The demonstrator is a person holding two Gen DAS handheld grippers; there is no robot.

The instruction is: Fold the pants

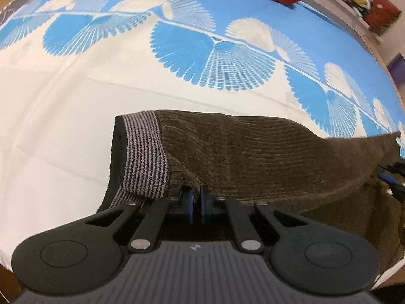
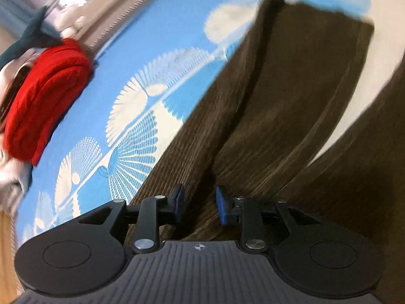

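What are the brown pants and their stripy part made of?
The brown pants look like soft corduroy, since fine raised ribs run across them. The stripy waistband looks like stretchy knitted elastic with thin grey and dark lines. That is a guess from looks only.

Bare sheet beyond pants — red bundle blocks far edge

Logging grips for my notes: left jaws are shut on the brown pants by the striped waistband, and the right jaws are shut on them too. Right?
Not quite. The left gripper is shut on the pants, but the right wrist view shows the right gripper open.
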